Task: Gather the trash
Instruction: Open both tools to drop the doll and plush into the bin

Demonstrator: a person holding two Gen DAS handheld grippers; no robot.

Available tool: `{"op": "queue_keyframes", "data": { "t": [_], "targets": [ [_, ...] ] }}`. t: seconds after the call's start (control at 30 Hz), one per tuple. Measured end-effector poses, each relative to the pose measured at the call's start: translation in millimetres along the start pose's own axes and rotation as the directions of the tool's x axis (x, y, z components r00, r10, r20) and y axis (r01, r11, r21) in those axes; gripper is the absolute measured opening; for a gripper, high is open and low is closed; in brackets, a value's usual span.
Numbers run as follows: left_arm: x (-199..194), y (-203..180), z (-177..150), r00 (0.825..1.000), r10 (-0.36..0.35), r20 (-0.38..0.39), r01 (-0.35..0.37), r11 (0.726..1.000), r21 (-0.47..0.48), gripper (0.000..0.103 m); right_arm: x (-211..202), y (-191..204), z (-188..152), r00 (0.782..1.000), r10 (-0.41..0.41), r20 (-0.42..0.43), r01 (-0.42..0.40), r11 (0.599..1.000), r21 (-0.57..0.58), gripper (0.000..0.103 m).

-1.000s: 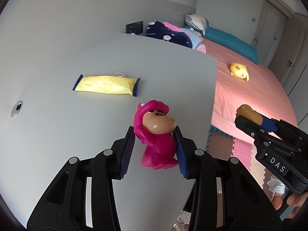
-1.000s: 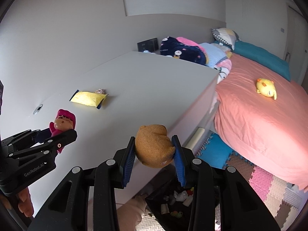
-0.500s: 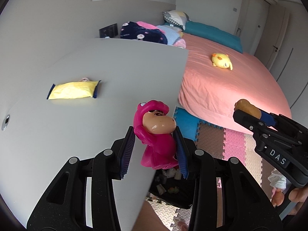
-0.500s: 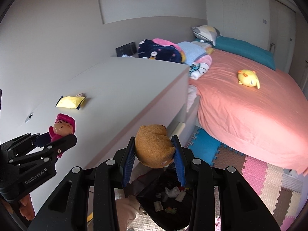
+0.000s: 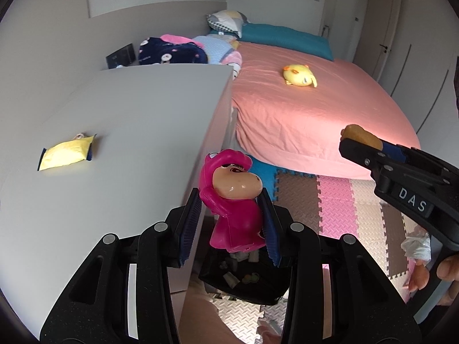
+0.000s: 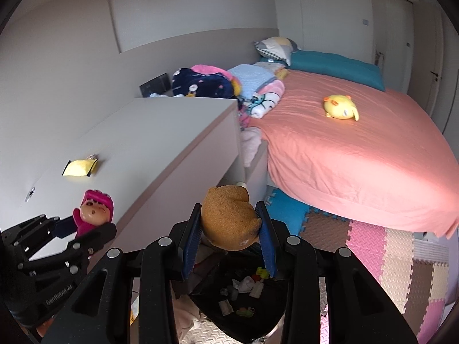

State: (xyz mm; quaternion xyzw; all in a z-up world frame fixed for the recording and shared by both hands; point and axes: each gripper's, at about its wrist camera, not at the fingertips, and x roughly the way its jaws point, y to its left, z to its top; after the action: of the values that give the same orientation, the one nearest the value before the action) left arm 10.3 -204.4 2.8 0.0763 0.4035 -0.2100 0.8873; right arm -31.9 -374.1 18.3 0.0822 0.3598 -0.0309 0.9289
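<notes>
The left gripper has its jaws clamped on a pink figurine; the right gripper grips a brown toy, both above a black trash bin on the floor. Farther off, a yellow packet lies on the desk.

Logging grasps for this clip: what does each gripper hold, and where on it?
Left gripper clamps the pink figurine by its body's sides; right gripper clamps the tan bear-shaped toy across its sides.
</notes>
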Motion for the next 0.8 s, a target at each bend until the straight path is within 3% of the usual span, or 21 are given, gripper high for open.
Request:
{"op": "queue_keyframes", "data": {
  "t": [0.37,0.4,0.43,0.47,0.5,0.6,0.8],
  "targets": [
    [20,-17,-3,0.998,-0.030,-0.059,0.032,0.999,0.038,0.040,12,-14,-1,0.999,-0.019,-0.026,0.020,0.999,0.031,0.039],
    [22,-18,-4,0.997,-0.034,-0.077,0.037,0.998,0.046,0.043,14,-16,-1,0.999,-0.019,-0.035,0.020,0.999,0.038,0.043],
    [25,-19,-5,0.994,-0.040,-0.102,0.046,0.997,0.055,0.065,15,-17,-1,0.999,-0.020,-0.039,0.022,0.999,0.045,0.052],
    [27,-18,-4,0.993,-0.036,-0.111,0.042,0.998,0.053,0.083,16,-20,0,0.999,-0.034,-0.039,0.037,0.997,0.063,0.072],
    [26,-17,-5,0.994,-0.024,-0.105,0.030,0.998,0.048,0.096,16,-22,2,0.998,-0.057,-0.029,0.059,0.995,0.078,0.078],
    [24,-13,-5,0.995,-0.036,-0.098,0.040,0.998,0.039,0.097,13,-29,3,0.995,-0.100,-0.015,0.101,0.989,0.107,0.078],
    [23,-11,-6,0.995,-0.029,-0.096,0.032,0.999,0.029,0.097,12,-39,1,0.994,-0.106,-0.011,0.107,0.984,0.140,0.078]
  ]
}}
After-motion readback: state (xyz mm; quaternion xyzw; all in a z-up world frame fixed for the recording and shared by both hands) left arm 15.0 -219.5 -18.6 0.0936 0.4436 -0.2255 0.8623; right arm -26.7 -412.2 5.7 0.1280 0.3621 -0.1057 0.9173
